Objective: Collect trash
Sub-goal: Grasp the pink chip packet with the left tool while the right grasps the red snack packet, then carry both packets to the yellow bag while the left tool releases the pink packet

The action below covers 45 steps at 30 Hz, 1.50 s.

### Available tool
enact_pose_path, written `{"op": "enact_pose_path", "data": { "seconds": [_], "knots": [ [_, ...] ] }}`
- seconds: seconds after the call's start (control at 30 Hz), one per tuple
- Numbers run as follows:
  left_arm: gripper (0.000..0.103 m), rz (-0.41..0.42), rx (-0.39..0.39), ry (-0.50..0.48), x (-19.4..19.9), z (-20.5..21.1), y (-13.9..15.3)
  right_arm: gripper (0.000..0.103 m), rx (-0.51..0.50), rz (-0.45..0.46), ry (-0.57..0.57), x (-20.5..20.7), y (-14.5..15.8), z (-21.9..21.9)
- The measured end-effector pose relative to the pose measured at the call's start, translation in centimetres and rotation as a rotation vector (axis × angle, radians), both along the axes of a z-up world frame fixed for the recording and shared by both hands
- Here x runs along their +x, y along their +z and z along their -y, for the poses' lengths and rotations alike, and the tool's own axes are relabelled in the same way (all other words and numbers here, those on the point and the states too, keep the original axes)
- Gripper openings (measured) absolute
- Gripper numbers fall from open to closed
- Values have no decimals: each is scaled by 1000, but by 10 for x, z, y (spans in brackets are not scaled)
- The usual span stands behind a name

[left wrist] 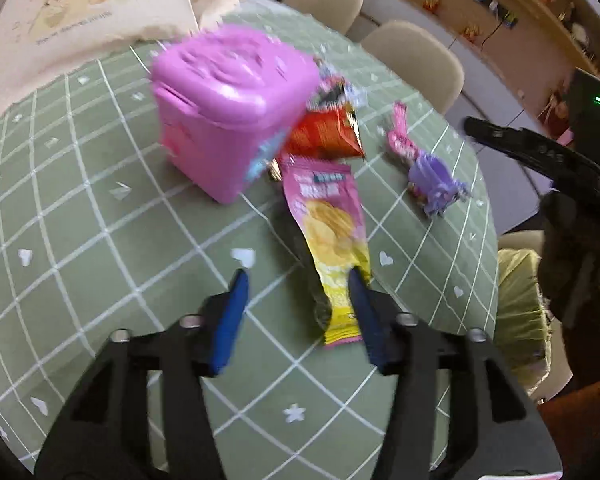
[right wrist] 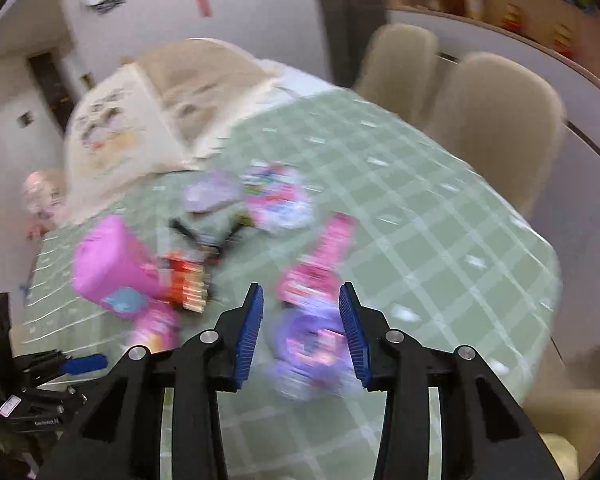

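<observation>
A pink lidded bin stands on the green checked tablecloth. Beside it lie a red snack wrapper, a pink-and-yellow chip bag and a purple-and-pink wrapper. My left gripper is open just above the cloth; its right finger overlaps the chip bag's near end, and the left finger is clear of it. My right gripper is open over the purple-and-pink wrapper, which lies blurred between its fingers. The bin is to its left.
A cream printed tote bag stands at the table's far side. More wrappers lie mid-table in the blurred right wrist view. Beige chairs line the far edge. The table's right edge drops off near the purple wrapper.
</observation>
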<state>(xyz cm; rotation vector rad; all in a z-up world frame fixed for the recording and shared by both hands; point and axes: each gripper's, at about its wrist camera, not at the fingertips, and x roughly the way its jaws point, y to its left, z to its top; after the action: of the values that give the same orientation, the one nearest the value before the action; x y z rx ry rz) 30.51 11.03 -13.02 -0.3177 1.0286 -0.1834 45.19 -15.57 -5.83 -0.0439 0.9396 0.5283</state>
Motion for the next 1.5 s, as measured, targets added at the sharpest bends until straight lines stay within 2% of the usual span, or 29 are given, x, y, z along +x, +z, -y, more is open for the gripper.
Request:
{"op": "enact_pose_path", "data": {
  "seconds": [0.13,0.4,0.43,0.53,0.67,0.77,1.1,1.13,1.17,1.2,1.3,1.5],
  "knots": [
    [52,15,-19,3,2,-14,6,38,10,-1,81,-5,-15,-48],
    [53,29,-34,-2,8,-35,11,38,54,-124,78,28,-60,-96],
    [53,26,-37,-4,9,-35,9,31,57,-137,79,32,-64,-98],
    [53,15,-49,-14,13,-35,4,26,58,-141,97,30,-62,-99],
    [54,6,-58,-46,20,-24,-1,23,-5,-72,73,10,-43,-84],
    [54,5,-50,-80,25,-8,-4,23,-20,-47,-5,-10,-28,-53],
    [53,-72,-16,-49,51,26,-24,23,-3,-47,-200,-100,-13,28],
    [43,-70,0,-43,52,29,-22,23,-5,-39,-210,-107,-12,32],
    [20,-81,5,-50,54,33,-23,23,-6,-31,-222,-113,-10,35],
    [11,-94,15,-56,55,36,-23,23,-4,-25,-233,-120,-9,39],
    [4,-73,36,-71,48,44,-13,23,12,-5,-272,-141,-2,52],
    [4,41,58,-125,25,58,28,23,25,44,-311,-173,15,69]
  ]
}}
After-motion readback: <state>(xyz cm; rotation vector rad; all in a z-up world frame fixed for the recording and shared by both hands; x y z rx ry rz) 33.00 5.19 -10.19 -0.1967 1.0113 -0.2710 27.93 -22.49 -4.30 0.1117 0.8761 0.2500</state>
